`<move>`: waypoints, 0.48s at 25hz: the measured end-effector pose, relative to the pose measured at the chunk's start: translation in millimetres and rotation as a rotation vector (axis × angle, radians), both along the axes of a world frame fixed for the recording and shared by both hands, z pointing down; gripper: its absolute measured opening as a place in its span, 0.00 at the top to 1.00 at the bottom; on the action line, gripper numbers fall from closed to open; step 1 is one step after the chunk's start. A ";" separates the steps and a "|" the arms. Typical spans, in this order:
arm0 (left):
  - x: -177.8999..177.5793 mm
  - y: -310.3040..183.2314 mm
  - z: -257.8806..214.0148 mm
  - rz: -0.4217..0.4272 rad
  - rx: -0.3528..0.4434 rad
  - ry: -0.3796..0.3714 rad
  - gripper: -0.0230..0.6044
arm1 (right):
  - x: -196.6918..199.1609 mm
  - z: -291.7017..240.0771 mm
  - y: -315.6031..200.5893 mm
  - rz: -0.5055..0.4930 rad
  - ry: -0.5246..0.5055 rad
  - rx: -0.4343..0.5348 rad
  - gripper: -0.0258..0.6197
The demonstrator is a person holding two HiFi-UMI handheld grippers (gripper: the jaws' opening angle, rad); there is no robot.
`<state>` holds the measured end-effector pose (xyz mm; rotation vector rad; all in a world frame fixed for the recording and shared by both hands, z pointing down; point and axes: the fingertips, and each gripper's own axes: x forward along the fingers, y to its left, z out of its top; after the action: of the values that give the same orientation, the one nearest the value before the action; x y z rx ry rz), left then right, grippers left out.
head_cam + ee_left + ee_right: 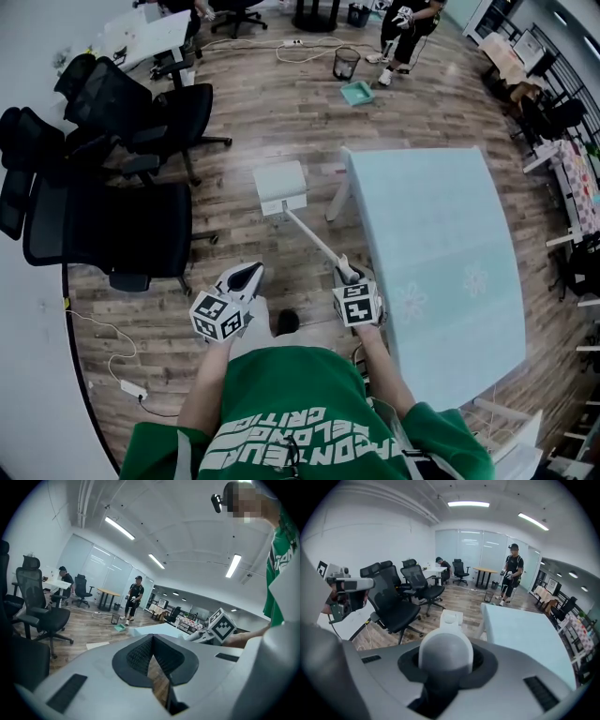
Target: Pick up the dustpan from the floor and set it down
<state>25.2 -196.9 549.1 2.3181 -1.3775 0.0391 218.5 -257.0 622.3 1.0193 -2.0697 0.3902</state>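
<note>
Right gripper [346, 273]: jaws clenched on the long handle of a white plastic dustpan [281, 187]. Its pan end sits low by the wooden floor [262, 112], just beside the pale teal desk [441, 234]. Left gripper [246, 274]: jaws together, empty.

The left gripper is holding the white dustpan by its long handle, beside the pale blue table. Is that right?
Not the left: the right gripper holds the white dustpan by its long handle, beside the pale blue table. The right gripper view shows the handle's rounded end clamped between its jaws; the left gripper has nothing between its own.
</note>
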 end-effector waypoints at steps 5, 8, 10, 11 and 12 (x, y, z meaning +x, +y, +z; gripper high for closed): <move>4.0 -4.8 -5.3 0.004 0.016 0.002 0.96 | -1.3 -45.4 1.5 -0.015 -0.028 0.081 0.80; 5.4 -5.2 -6.1 0.007 0.018 0.002 0.96 | -1.5 -65.9 2.9 -0.021 -0.040 0.121 0.80; 5.4 -4.8 -6.0 0.010 0.017 -0.002 0.96 | -2.4 -76.4 2.2 -0.024 -0.046 0.139 0.80; 5.0 -4.5 -6.1 0.012 0.018 -0.005 0.96 | -3.3 -80.7 1.1 -0.024 -0.049 0.147 0.80; 4.7 -4.3 -6.4 0.014 0.019 -0.008 0.96 | -4.3 -84.3 -0.2 -0.024 -0.052 0.153 0.80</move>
<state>29.9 -201.2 542.8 2.3454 -1.3714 0.0401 214.2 -257.2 538.0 1.0828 -2.1837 0.2510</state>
